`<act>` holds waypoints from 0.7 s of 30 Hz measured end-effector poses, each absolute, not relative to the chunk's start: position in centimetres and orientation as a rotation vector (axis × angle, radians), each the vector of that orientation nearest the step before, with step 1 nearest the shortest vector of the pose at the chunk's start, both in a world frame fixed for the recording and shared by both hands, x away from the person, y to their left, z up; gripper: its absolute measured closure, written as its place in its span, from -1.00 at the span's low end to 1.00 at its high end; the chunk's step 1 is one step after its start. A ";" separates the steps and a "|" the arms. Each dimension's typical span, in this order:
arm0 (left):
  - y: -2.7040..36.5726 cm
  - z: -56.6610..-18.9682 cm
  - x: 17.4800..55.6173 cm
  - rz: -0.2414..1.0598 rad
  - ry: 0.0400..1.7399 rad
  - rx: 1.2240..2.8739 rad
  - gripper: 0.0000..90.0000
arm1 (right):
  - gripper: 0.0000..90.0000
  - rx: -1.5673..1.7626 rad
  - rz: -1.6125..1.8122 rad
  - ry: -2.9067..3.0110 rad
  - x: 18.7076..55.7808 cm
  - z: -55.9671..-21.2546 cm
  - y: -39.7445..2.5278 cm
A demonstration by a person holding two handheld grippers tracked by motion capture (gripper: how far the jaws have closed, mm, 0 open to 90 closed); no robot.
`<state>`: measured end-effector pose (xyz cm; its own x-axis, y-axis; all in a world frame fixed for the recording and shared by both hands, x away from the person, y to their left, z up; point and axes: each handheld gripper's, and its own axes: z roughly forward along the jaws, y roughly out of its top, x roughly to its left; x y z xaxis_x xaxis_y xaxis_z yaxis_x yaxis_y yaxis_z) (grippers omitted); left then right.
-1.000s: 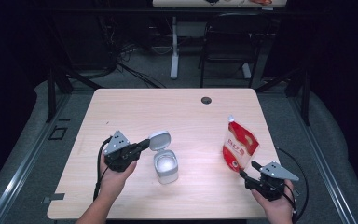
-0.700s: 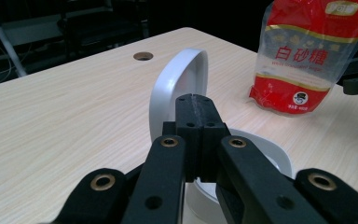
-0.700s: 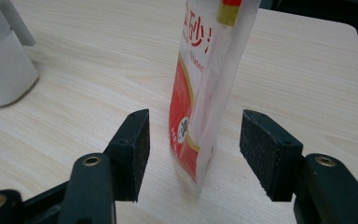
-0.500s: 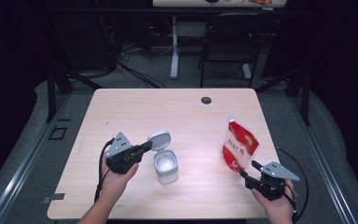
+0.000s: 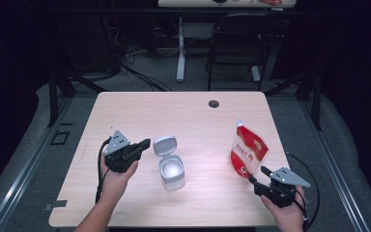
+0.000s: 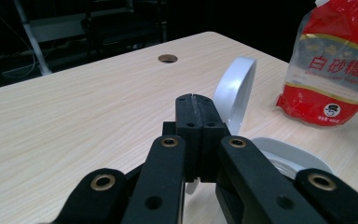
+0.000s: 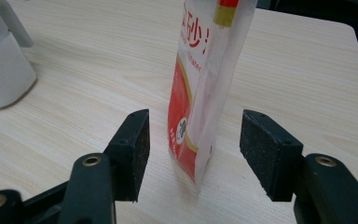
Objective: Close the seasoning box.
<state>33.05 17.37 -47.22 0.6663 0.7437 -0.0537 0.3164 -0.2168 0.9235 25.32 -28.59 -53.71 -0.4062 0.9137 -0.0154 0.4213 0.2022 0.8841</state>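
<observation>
A: From the high view, what is done?
B: The tub (image 5: 171, 170) stands mid-worktop (image 5: 188, 116), lid up.

A: The left gripper view?
B: The left claw (image 6: 196, 105) is closed, empty.

A: The right gripper view?
B: The right claw (image 7: 193, 151) is spread wide around the sugar bag (image 7: 205, 88), ungripped; pouring is judged left.

The red sugar pouch (image 7: 200, 88) loses its top to the right gripper view's upper edge.
</observation>
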 end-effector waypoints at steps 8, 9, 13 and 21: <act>16.7 -47.2 33.2 0.490 0.834 1.808 1.00 | -0.05 1.243 1.161 1.919 25.4 -53.8 -28.7; 16.7 -47.2 33.2 0.488 0.831 1.812 1.00 | -0.05 1.242 1.160 1.920 25.4 -53.8 -28.7; 16.6 -47.2 33.1 0.487 0.825 1.810 1.00 | -0.05 1.239 1.154 1.922 25.4 -53.7 -28.6; 16.3 -47.2 32.7 0.477 0.808 1.813 1.00 | -0.05 1.240 1.154 1.925 25.4 -53.8 -28.6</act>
<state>32.74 16.33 -47.19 0.6931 0.7190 -0.0513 0.3028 -0.2259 0.9259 25.39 -28.58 -53.76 -0.4082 0.9128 -0.0102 0.4214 0.1983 0.8849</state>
